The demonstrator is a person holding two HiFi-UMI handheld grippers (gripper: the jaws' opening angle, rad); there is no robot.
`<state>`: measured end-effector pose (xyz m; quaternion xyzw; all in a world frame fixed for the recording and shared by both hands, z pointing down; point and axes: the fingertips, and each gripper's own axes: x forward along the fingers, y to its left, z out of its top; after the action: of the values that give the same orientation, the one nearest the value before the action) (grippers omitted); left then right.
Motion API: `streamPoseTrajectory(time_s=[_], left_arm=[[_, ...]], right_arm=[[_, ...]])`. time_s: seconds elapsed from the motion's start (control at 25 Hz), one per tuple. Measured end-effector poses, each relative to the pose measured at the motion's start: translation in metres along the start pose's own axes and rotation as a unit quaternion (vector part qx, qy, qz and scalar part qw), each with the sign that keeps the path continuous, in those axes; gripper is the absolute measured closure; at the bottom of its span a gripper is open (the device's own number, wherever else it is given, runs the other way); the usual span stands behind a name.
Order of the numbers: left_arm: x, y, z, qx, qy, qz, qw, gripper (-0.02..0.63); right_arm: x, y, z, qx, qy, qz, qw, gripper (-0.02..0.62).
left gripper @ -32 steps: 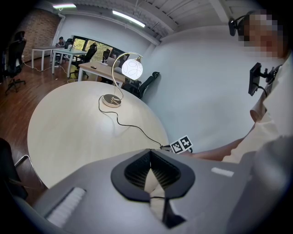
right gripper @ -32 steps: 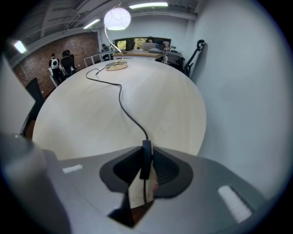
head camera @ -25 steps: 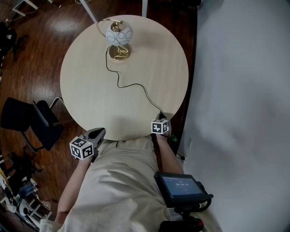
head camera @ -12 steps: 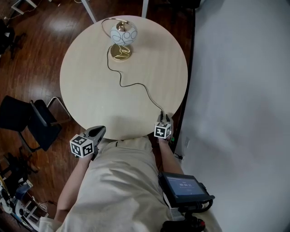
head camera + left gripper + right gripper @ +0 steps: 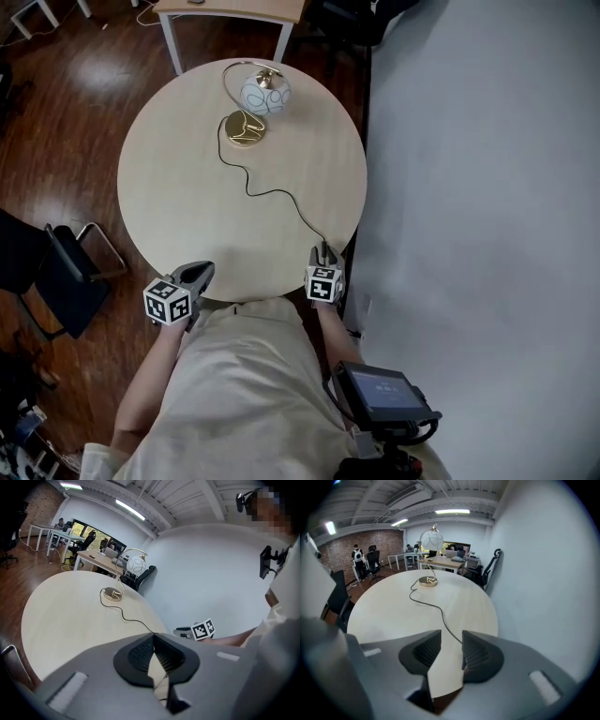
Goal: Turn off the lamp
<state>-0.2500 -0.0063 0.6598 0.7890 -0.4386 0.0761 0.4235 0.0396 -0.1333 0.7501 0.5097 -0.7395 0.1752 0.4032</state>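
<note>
The lamp stands at the far side of the round table [image 5: 187, 187], with a gold base [image 5: 243, 128] and a white globe shade [image 5: 265, 94] on a curved gold stem. Whether it is lit cannot be told. Its black cord [image 5: 281, 195] snakes across the top to the near right edge. My right gripper [image 5: 323, 251] hovers there, open a little, and the cord [image 5: 438, 609] runs toward its gap with nothing held. My left gripper [image 5: 197, 275] is shut and empty at the near left edge. The lamp [image 5: 133, 565] is far from both.
A black chair [image 5: 56, 281] stands left of the table and a wooden desk [image 5: 230, 9] behind it. A pale wall [image 5: 487, 187] runs close along the table's right side. A screen device [image 5: 380, 394] hangs at the person's waist.
The head view has drifted, so the table and lamp sit slightly differently in the frame. Both grippers stay at the near edge; the right one has moved a little leftward.
</note>
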Motion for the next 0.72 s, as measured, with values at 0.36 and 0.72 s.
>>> streamPoseTrajectory(time_s=[0.36,0.72], left_arm=[[-0.013,0.019,0.015,0.014,-0.043,-0.067,0.9967,0.601],[-0.026,0.028,0.012,0.083,-0.040,-0.098,0.9909,0.601]], right_arm=[[-0.088,0.035,0.080,-0.038,-0.070,-0.020,0.997,0.457],[-0.129,0.077,0.095,-0.001,-0.091,0.008,0.996,0.477]])
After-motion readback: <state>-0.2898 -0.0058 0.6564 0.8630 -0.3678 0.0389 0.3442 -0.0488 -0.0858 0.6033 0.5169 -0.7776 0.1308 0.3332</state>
